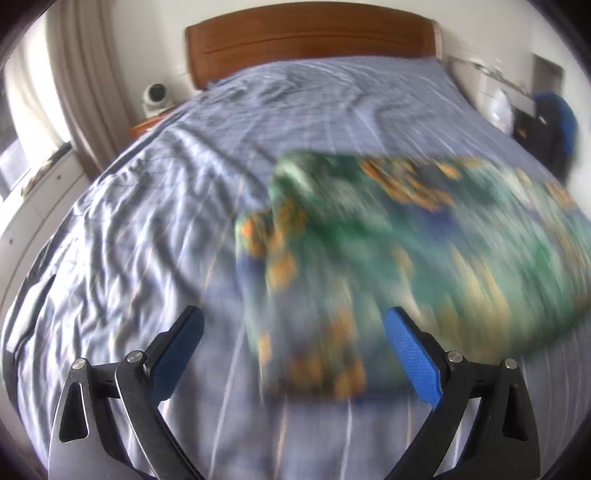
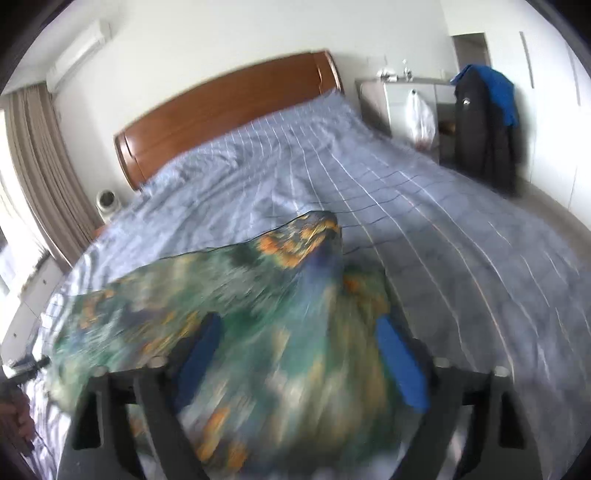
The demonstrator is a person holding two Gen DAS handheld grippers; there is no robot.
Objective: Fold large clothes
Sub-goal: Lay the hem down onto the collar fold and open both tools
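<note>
A large green, blue and orange patterned garment (image 1: 388, 229) lies on the blue striped bedsheet (image 1: 147, 221), blurred by motion. My left gripper (image 1: 293, 328) is open just above the bed, its blue pads either side of the garment's near corner, holding nothing. In the right wrist view the same garment (image 2: 258, 314) billows up over and between the fingers of my right gripper (image 2: 295, 347), which stands open. Its left finger (image 2: 203, 350) is half veiled by the cloth. The garment's far corner (image 2: 317, 225) is raised off the bedsheet (image 2: 424, 221).
A wooden headboard (image 1: 306, 33) stands at the far end of the bed. A small white fan (image 1: 157, 94) sits on a nightstand at the left. Dark and blue clothes (image 2: 487, 125) hang by a cabinet at the right. Curtains (image 2: 33, 166) hang on the left.
</note>
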